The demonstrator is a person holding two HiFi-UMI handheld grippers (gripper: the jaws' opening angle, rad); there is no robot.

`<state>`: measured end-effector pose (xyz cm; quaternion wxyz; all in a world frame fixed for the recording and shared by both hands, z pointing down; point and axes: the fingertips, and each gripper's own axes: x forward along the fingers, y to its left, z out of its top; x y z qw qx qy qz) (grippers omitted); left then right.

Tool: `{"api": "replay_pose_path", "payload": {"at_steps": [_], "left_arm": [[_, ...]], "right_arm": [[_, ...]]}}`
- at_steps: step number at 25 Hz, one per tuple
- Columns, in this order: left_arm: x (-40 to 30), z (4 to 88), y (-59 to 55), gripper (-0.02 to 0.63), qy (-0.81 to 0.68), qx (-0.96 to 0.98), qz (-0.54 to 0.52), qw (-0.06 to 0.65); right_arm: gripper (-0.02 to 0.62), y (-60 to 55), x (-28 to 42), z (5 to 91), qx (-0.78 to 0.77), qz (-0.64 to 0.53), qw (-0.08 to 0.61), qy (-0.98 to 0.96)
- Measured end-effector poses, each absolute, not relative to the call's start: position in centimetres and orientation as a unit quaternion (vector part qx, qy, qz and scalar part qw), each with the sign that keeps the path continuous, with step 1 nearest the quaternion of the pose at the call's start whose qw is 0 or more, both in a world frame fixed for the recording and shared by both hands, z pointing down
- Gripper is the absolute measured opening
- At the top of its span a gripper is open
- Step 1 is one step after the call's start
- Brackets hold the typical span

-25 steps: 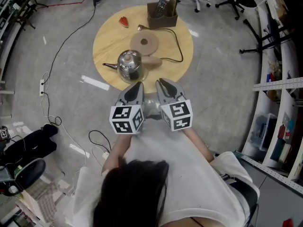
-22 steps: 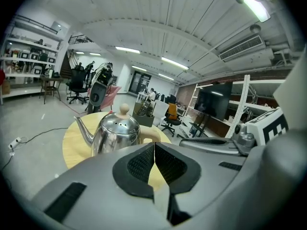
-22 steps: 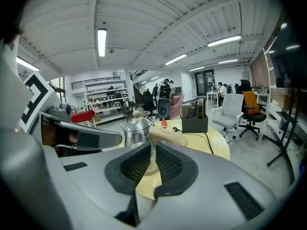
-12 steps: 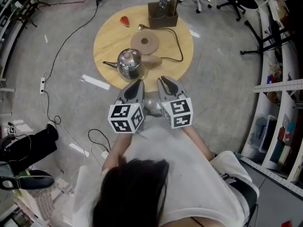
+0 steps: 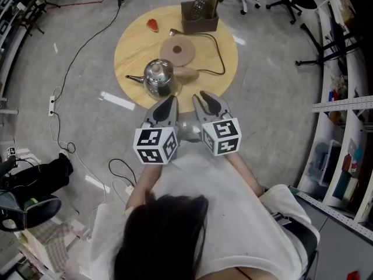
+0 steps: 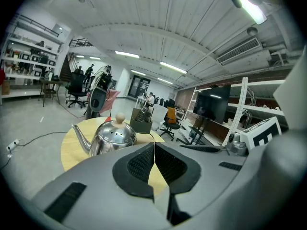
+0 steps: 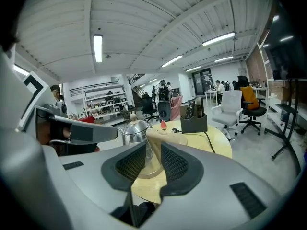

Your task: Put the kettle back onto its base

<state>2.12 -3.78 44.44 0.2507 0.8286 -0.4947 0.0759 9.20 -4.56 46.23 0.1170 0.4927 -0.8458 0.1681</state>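
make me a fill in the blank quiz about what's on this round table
1. In the head view the kettle points its spout to the ___.
2. It stands on the bare table, not on its round ___.
3. The dark box at the far edge holds ___.
4. The small thing left of the box is coloured ___.
Missing words: left; base; remotes; red.

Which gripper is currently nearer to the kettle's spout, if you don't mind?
Left. The left gripper hangs short of the kettle, slightly right of its spout; the right gripper, its empty jaws just opening, is farther right, on the handle side.
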Motion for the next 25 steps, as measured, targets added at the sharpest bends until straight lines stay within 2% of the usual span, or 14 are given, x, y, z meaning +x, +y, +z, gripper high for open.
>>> {"api": "replay_pose_path", "payload": {"at_steps": [2, 8, 11, 25], "left_arm": [[2.1, 44.2, -3.9, 0.028, -0.493, 0.832, 0.081, 0.239], [1.1, 44.3, -5.0, 0.028, -0.498, 0.830, 0.086, 0.237], [0.3, 44.5, -5.4, 0.028, -0.503, 0.826, 0.089, 0.239], [-3.0, 45.5, -6.9, 0.028, -0.524, 0.806, 0.087, 0.259]], "right_arm": [[0.135, -4.7, 9.0, 46.4, 0.488, 0.173, 0.117, -0.847], [0.160, -6.0, 9.0, 46.7, 0.500, 0.166, 0.120, -0.842], [0.210, -6.9, 9.4, 47.2, 0.519, 0.156, 0.127, -0.831], [0.236, -10.8, 10.0, 50.5, 0.560, 0.098, 0.221, -0.792]]}}
